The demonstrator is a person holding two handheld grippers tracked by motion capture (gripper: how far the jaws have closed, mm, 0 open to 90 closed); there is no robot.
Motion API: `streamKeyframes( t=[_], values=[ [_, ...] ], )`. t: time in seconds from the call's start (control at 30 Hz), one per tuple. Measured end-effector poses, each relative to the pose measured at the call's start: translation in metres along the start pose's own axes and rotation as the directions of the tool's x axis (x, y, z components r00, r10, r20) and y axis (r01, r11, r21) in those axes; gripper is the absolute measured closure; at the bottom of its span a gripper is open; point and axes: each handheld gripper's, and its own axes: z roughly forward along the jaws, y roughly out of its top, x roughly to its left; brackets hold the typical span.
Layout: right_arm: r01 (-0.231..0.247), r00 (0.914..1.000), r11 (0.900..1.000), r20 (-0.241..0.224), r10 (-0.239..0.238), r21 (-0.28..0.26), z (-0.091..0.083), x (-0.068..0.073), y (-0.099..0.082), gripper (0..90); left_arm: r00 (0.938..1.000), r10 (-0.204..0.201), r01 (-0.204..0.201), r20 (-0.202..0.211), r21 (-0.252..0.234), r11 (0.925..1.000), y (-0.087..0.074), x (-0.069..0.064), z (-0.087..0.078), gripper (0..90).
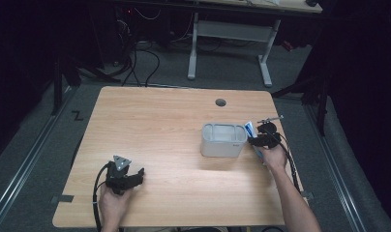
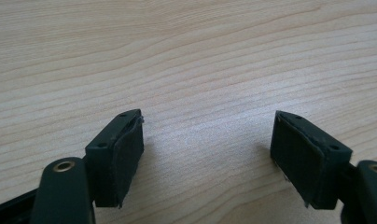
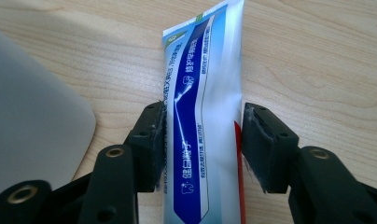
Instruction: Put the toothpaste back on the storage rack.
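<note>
A blue and white toothpaste tube (image 3: 200, 70) lies flat on the wooden table (image 1: 159, 125), just right of a grey plastic container (image 1: 222, 147). My right gripper (image 3: 203, 140) straddles the tube, and both pads (image 3: 154, 140) touch its long edges. From above, the right gripper (image 1: 259, 140) sits beside the container's right wall, with the tube's end (image 1: 250, 128) poking out past it. My left gripper (image 1: 125, 175) rests near the table's front left. Its jaws (image 2: 207, 144) stand wide open over bare wood with nothing between them.
The grey container (image 3: 32, 116) has inner compartments and stands right of the table's middle. A round cable hole (image 1: 220, 102) sits near the far edge. A thin metal tool (image 1: 273, 118) lies by the right edge, behind the right gripper. Another desk's legs (image 1: 266, 63) stand beyond the table.
</note>
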Motion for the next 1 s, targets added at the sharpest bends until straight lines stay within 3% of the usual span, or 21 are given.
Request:
streamKeyframes(
  t=[0.1, 0.13, 0.3, 0.37, 0.47, 0.8, 1.0],
  values=[
    [-0.038, 0.9988, 0.9993, -0.030, 0.038, -0.004, -0.001, -0.007, 0.001, 58.1, 1.0000, 0.000, 0.000, 0.000, 0.000, 1.0000, 0.000, 0.000, 0.000, 26.1],
    [-0.069, 0.9973, 0.9975, -0.026, 0.069, -0.015, -0.005, -0.015, 0.001, 67.1, 1.0000, -0.002, 0.002, 0.000, -0.002, 1.0000, 0.000, 0.000, 0.000, 26.1],
    [-0.100, 0.9937, 0.9948, -0.048, 0.101, 0.016, -0.004, -0.023, 0.000, 65.1, 1.0000, 0.000, 0.000, 0.000, 0.000, 1.0000, 0.000, 0.000, 0.000, 26.1],
    [-0.059, 0.9978, 0.9973, -0.025, 0.061, 0.043, 0.001, -0.017, 0.003, 62.4, 1.0000, 0.000, 0.000, 0.000, 0.000, 1.0000, 0.000, 0.000, 0.000, 26.1],
    [-0.039, 0.9993, 0.9969, 0.006, 0.038, 0.069, 0.005, -0.012, 0.008, 62.1, 1.0000, 0.000, 0.000, 0.000, 0.000, 1.0000, 0.000, 0.000, 0.000, 26.1],
    [-0.034, 0.9993, 0.9933, 0.020, 0.032, 0.110, 0.013, -0.012, 0.012, 62.7, 1.0000, -0.001, 0.001, 0.003, 0.001, 1.0000, 0.000, 0.000, 0.000, 26.0],
    [-0.014, 0.9996, 0.9941, 0.025, 0.012, 0.108, 0.008, -0.010, 0.013, 70.9, 1.0000, -0.005, 0.005, 0.005, -0.001, 1.0000, 0.000, 0.001, 0.000, 26.0]
  ],
)
